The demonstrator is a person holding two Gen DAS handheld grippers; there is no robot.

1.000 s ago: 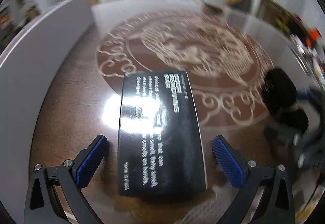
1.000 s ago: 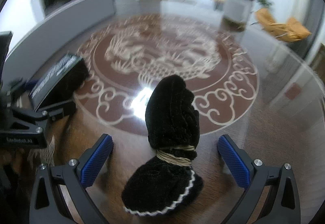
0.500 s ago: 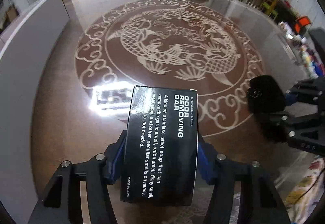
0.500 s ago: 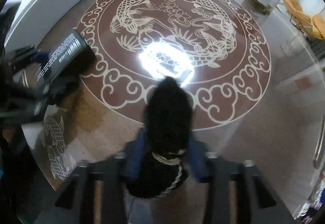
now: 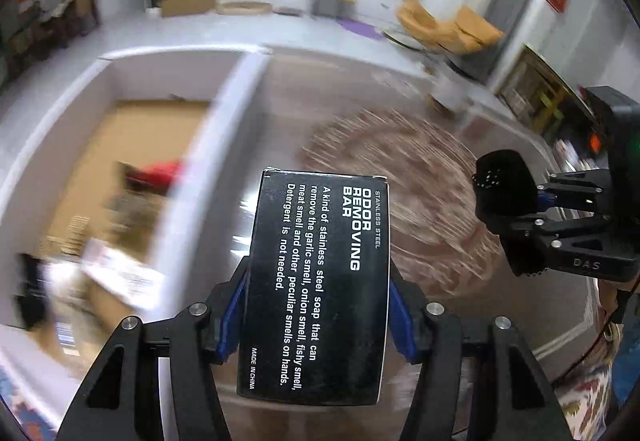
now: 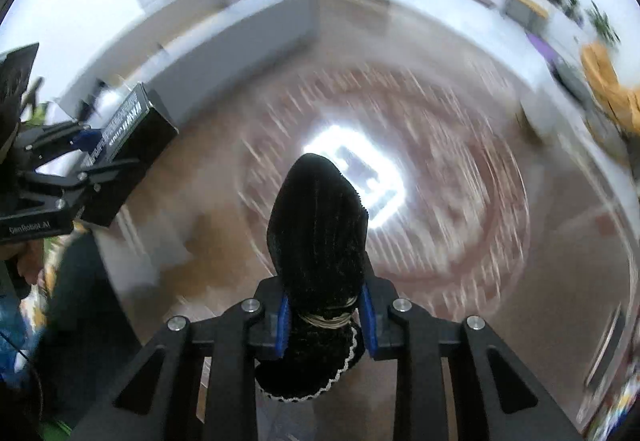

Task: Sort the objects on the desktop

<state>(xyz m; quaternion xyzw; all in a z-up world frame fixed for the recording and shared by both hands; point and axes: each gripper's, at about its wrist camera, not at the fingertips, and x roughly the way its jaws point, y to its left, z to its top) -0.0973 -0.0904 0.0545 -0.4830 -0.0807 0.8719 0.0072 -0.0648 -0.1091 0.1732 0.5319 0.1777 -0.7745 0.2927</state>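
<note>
From your left gripper (image 5: 316, 325), the counter (image 5: 432, 169) lies open from 12 to 1 o'clock. At 9 to 11 o'clock the grey bin wall (image 5: 200, 177) stands in the way; beyond it the bin floor is cluttered, contents blurred. At 2 to 3 o'clock your right gripper (image 5: 560, 225) blocks passage. From the right gripper, 12 to 3 o'clock is open counter.
</note>
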